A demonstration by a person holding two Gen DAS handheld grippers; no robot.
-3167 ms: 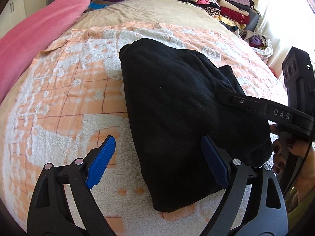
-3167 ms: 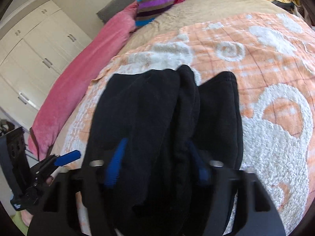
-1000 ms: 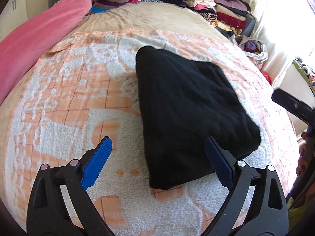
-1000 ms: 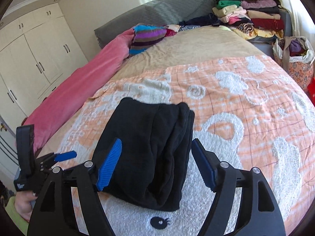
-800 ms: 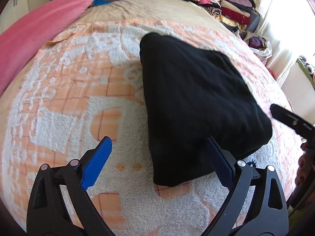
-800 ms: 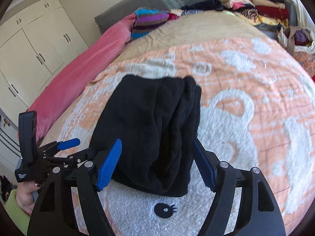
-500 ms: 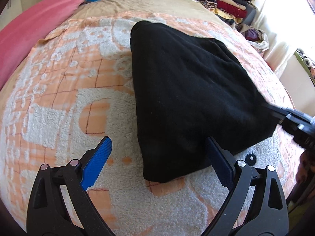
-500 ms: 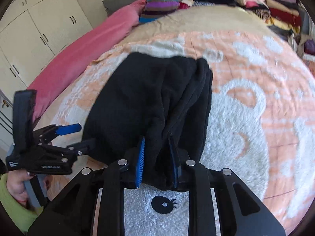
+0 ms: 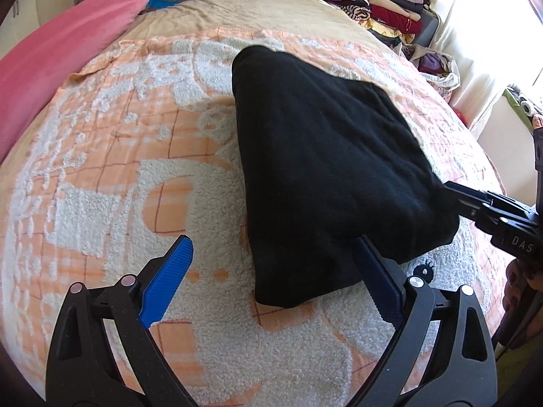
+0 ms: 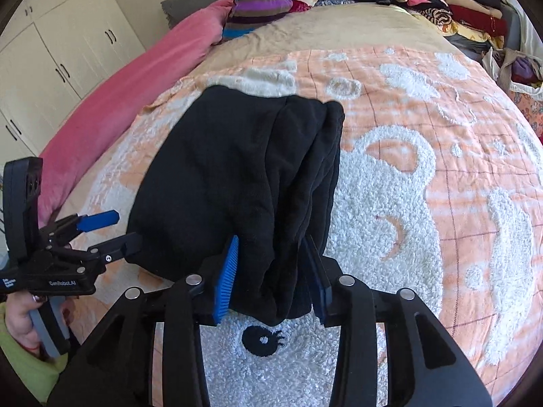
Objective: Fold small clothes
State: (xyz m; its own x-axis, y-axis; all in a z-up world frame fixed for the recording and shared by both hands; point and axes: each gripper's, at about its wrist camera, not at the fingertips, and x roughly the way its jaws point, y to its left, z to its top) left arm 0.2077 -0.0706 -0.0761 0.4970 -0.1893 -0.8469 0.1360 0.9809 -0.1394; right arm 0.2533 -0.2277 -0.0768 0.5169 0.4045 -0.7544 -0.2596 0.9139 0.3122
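A folded black garment (image 10: 237, 183) lies on a fleecy orange and white blanket (image 10: 407, 203) spread over a bed. The right gripper (image 10: 271, 274) has the garment's near, layered end bunched between its blue pads (image 10: 225, 278), which are narrow and easing apart. The left gripper (image 9: 271, 278) is spread wide: the garment's near corner sits between its fingers, closer to the right-hand one, and nothing is clamped. The likely trouble, judging from the loose stacked layers: if the right pads let go before the cloth settles, the folds could spring open or slide sideways, and a finger dragging outward could pull the top layer with it
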